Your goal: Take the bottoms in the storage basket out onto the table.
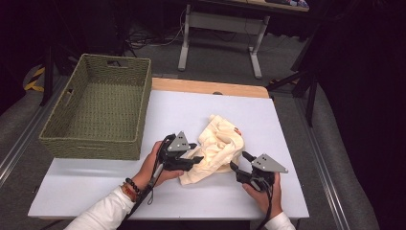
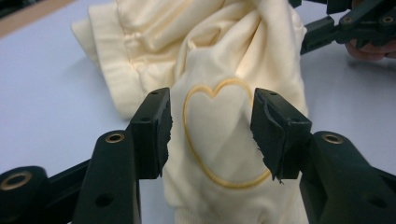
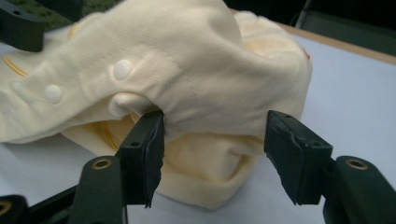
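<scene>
- A cream-yellow garment (image 1: 218, 146) is seen crumpled in a loose heap on the white table, toward its near middle, well apart from the woven basket.
- A heart outline (image 2: 219, 135) stitched in darker yellow thread is shown on a flat part of the cloth in the left gripper view.
- Round white snap buttons (image 3: 122, 69) are set along a raised fold in the right gripper view, and a ribbed hem is seen beneath.
</scene>
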`<action>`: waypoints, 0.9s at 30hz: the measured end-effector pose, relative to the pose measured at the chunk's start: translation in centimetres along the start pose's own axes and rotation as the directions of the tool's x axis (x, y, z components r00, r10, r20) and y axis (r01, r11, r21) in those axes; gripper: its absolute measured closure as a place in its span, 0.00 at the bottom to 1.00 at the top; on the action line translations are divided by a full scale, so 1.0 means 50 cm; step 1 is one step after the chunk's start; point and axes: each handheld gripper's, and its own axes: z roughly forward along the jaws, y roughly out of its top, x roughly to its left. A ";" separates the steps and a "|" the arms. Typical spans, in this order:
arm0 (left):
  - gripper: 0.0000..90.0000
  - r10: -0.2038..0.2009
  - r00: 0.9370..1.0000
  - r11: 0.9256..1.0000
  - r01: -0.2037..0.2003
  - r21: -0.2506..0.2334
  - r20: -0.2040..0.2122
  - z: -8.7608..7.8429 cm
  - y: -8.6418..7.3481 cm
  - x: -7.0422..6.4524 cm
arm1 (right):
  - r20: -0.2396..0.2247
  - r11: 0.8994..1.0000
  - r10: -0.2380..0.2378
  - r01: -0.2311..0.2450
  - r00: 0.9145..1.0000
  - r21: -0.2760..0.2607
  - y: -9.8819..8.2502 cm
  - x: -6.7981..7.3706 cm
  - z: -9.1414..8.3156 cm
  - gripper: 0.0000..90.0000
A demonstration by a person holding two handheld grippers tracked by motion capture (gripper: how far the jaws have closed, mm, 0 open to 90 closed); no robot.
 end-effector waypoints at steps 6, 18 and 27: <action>0.56 -0.036 0.998 0.996 0.031 0.084 0.055 0.027 -0.030 0.018 | 0.020 0.996 0.025 -0.026 1.000 0.083 -0.011 -0.009 0.017 0.44; 0.88 0.008 0.994 0.993 -0.021 0.118 0.109 0.027 -0.027 0.012 | 0.038 0.976 0.067 -0.073 0.997 0.203 -0.023 -0.015 0.044 0.55; 0.92 0.098 0.994 0.988 -0.103 0.113 0.046 -0.010 -0.017 0.001 | -0.044 0.969 0.093 -0.080 0.995 0.233 -0.021 -0.022 0.050 0.85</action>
